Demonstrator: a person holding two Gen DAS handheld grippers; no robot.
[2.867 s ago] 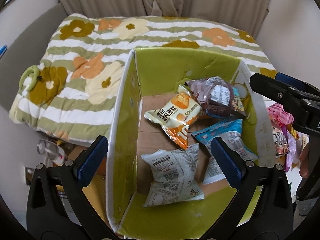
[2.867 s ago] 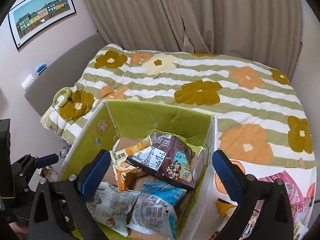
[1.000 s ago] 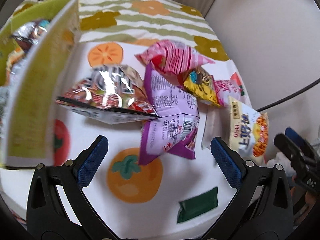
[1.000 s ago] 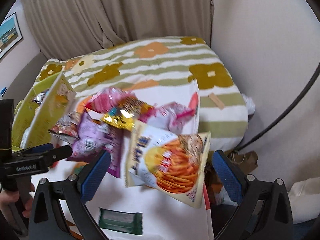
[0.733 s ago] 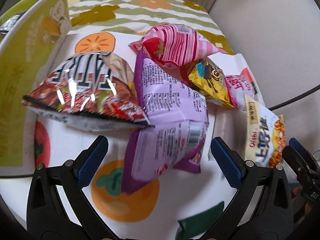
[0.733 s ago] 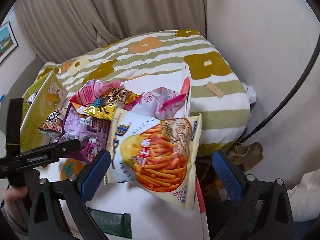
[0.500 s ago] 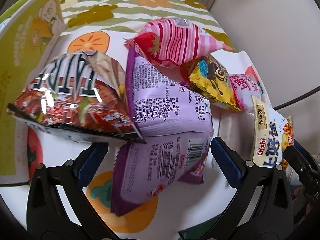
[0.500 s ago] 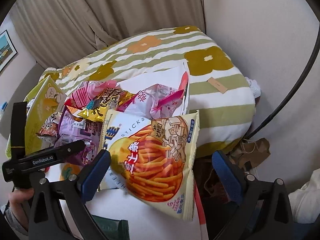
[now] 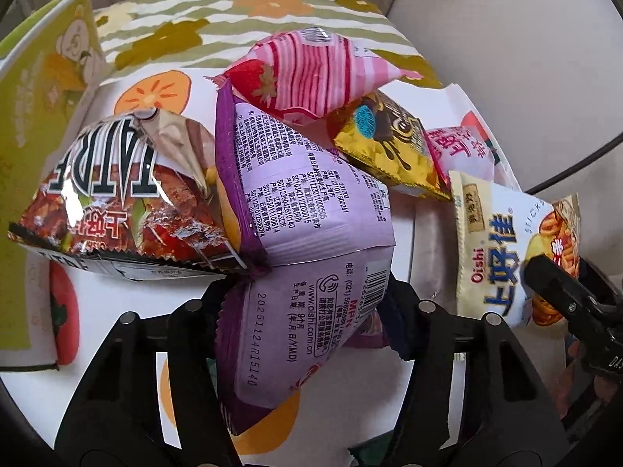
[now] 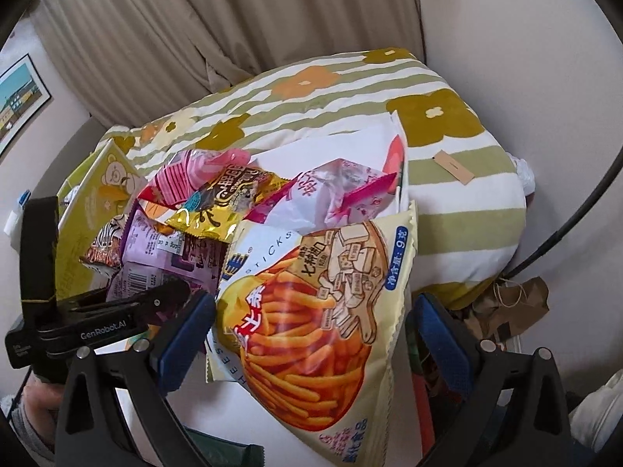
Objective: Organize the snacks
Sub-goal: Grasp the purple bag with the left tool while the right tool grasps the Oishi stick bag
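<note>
A purple snack bag (image 9: 311, 202) lies in the pile on the white fruit-print cloth (image 9: 117, 288). My left gripper (image 9: 311, 292) is closing on the bag's lower half, and its pads press the sides in. It also shows in the right wrist view as the black left gripper (image 10: 167, 295) on the purple snack bag (image 10: 155, 249). My right gripper (image 10: 311, 330) stands open around a yellow cheese-sticks bag (image 10: 311, 311), its blue pads beside the bag's edges. The left wrist view shows the same cheese-sticks bag (image 9: 502, 257) at the right.
A red-brown foil bag (image 9: 117, 194), a pink striped bag (image 9: 311, 70), a gold bag (image 9: 389, 148) and a pale pink pack (image 9: 459, 151) crowd the purple one. The green box (image 9: 35, 97) stands at left. A small green packet (image 10: 226, 451) lies near the front edge, the flowered quilt (image 10: 428, 116) behind.
Both grippers swung from over the green box to the snack pile and sank toward it. The left jaws went from wide open to closed on the purple bag. The right jaws stayed open.
</note>
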